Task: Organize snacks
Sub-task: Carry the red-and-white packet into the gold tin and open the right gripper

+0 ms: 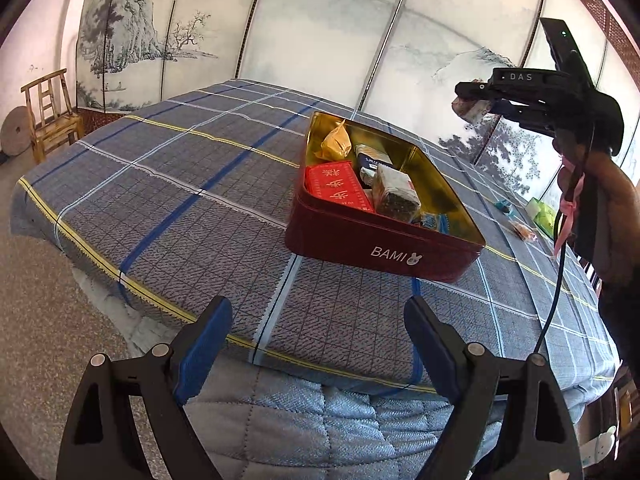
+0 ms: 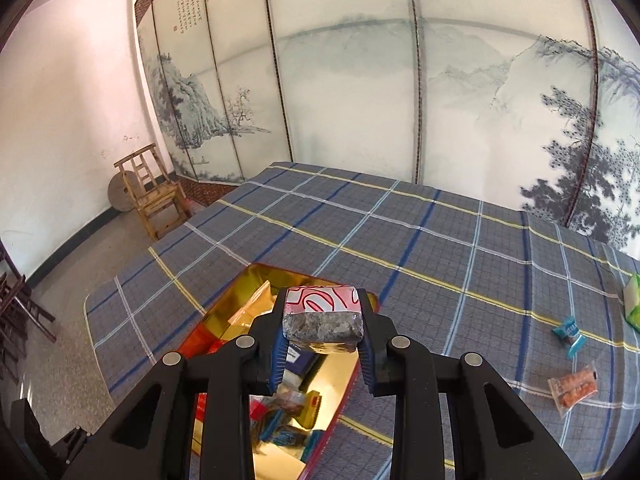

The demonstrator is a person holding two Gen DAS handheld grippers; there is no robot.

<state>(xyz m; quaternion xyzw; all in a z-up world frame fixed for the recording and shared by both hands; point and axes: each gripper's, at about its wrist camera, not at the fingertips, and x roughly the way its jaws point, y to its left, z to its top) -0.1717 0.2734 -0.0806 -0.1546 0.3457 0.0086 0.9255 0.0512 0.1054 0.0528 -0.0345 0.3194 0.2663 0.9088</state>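
A dark red BAMI tin [image 1: 384,252] with a gold inside sits on the plaid bed and holds several snacks, among them a red box [image 1: 338,188] and a yellow packet [image 1: 336,144]. My left gripper [image 1: 320,344] is open over the near edge of the bed, short of the tin, with nothing between its fingers. My right gripper [image 2: 322,334] is shut on a red-and-white wrapped snack [image 2: 322,316] and hangs above the tin [image 2: 236,312]. In the left wrist view the right gripper [image 1: 476,100] shows high at the right, with the snack in it.
Loose snacks lie on the bed to the right: a blue wrapped candy [image 2: 568,334], an orange packet [image 2: 574,390] and a green packet [image 2: 632,300]. A wooden chair [image 2: 154,196] stands by the left wall. A painted folding screen [image 2: 360,92] backs the bed.
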